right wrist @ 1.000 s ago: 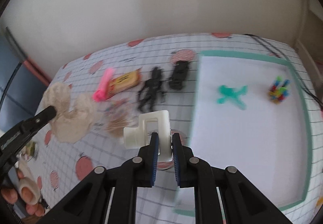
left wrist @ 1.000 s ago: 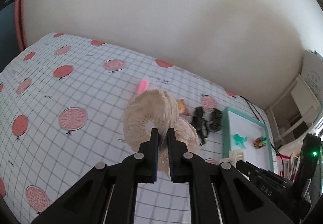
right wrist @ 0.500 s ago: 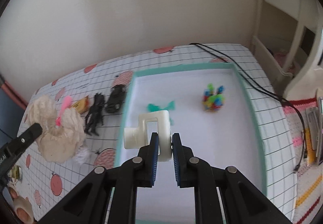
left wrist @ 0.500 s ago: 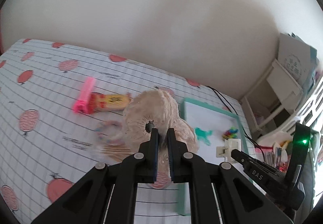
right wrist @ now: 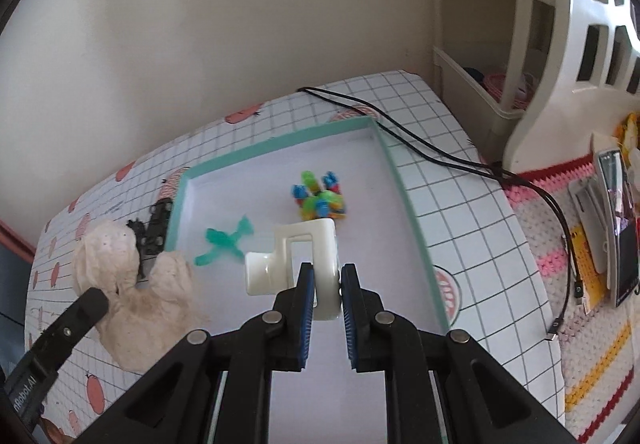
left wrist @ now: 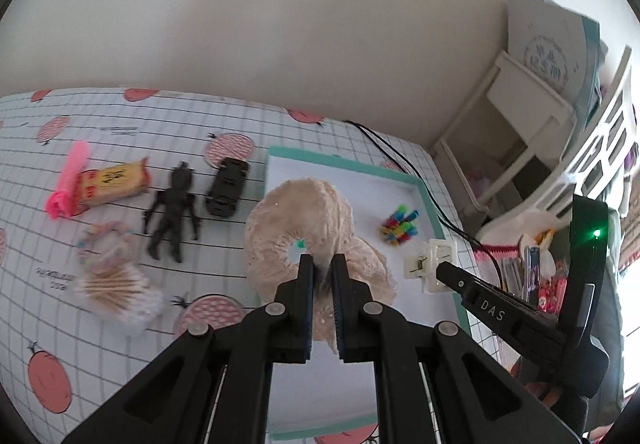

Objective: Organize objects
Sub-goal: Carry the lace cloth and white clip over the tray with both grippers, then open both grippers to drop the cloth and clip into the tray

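A plain cream wall (left wrist: 280, 3) rises behind the worktop (right wrist: 460, 211), which is covered in a white grid-pattern cloth printed with round red fruit. A black cable (right wrist: 440, 155) trails across the worktop's far corner toward a striped crocheted mat (right wrist: 592, 344) that carries a phone (right wrist: 620, 236). A white plastic shelf unit (right wrist: 520, 43) stands beside the worktop, against the wall.
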Demonstrator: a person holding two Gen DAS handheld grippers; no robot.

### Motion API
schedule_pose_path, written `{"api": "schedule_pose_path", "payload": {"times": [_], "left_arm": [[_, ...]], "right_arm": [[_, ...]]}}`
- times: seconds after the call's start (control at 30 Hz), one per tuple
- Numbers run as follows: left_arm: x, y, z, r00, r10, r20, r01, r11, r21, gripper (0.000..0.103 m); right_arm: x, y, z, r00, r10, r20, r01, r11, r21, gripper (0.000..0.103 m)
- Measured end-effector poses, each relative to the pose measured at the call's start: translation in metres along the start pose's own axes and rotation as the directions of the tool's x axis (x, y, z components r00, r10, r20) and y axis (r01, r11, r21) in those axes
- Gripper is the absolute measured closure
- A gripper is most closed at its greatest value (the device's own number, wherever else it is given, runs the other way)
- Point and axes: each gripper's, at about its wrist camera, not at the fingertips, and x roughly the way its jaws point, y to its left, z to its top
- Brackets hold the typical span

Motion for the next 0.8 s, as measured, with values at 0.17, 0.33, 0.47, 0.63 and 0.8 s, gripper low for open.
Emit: {"api": "schedule_pose_path", "payload": {"times": [0.17, 0.33, 0.47, 0.63, 0.8], "left_arm": [[0.027, -0.011, 0.000, 1.000, -0.010, -0.026, 0.010, 1.000, -0.005, 0.095], [0.043, -0.017, -0.003, 0.999, -0.038, -0.023, 0.038, 0.999, -0.002, 0.094], [0.062, -0.016, -0.013, 0.995, 0.000, -0.097, 0.001, 1.000, 0.006, 0.094], [0.074, -0.008, -0.019, 0.987, 0.023, -0.161, -0.026, 1.000, -0.015, 0.094], [0.070, -0.004, -0.018, 0.986, 0.020, -0.167, -0.024, 0.999, -0.023, 0.094]], "right_arm": [[0.007, -0.007, 0.000, 1.000, -0.005, -0.005, 0.005, 1.000, 0.014, 0.088], [0.014, -0.009, -0.002, 1.000, -0.015, -0.012, 0.015, 1.000, 0.003, 0.088], [0.022, -0.012, -0.004, 0.999, -0.022, -0.032, 0.022, 1.000, 0.006, 0.088], [0.029, -0.011, -0.007, 0.998, -0.033, -0.052, 0.033, 0.999, 0.000, 0.087], [0.031, -0.007, -0.009, 0.997, -0.052, -0.060, 0.051, 0.998, -0.023, 0.087]]}}
